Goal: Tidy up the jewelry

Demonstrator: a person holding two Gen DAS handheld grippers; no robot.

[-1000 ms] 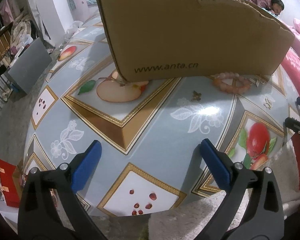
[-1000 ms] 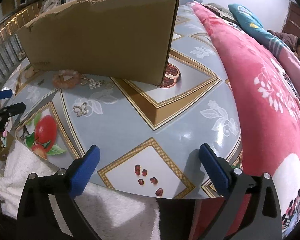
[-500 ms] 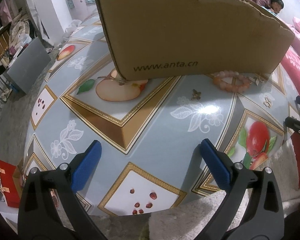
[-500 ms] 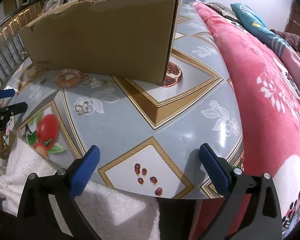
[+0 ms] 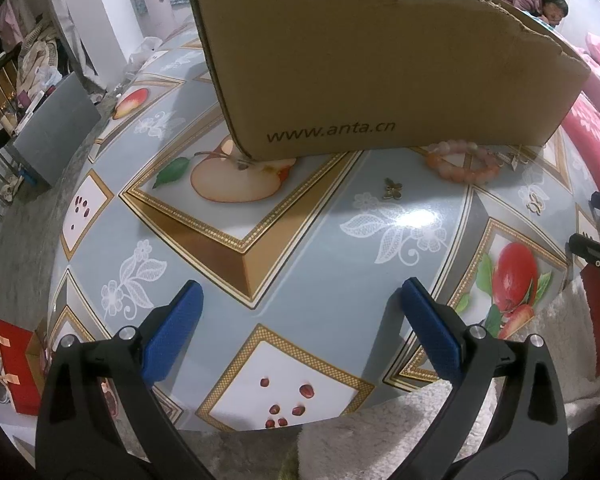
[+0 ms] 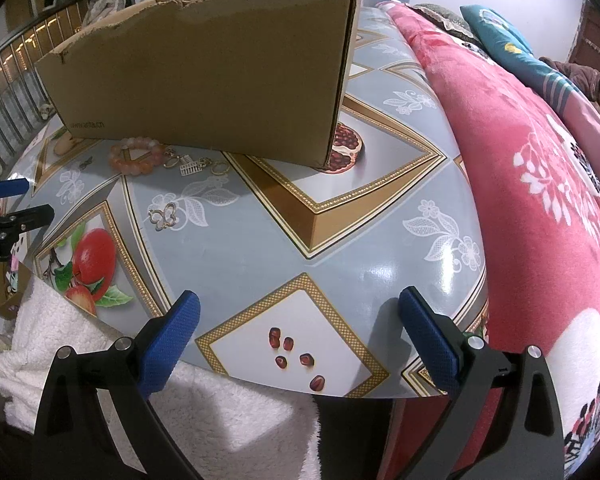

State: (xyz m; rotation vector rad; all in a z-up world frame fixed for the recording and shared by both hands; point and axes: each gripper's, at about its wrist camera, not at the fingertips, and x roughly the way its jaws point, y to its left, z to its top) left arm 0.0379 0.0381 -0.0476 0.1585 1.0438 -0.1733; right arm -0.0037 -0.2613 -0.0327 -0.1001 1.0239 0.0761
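Both the left claw (image 5: 298, 320) and right claw (image 6: 298, 330) hover spread wide and empty above a fruit-patterned surface (image 6: 260, 240), where a pink bead bracelet (image 6: 137, 156) and small charms (image 6: 190, 166) lie beside a cardboard box (image 6: 204, 68).

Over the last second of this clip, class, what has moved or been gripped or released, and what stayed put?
Both wrist views shifted only slightly, so each hand moved a little. The left gripper and right gripper remain open and empty; nothing was taken or let go. The bead bracelet, the butterfly charm, the small pieces beside the bracelet and the cardboard box lie where they were on the table.
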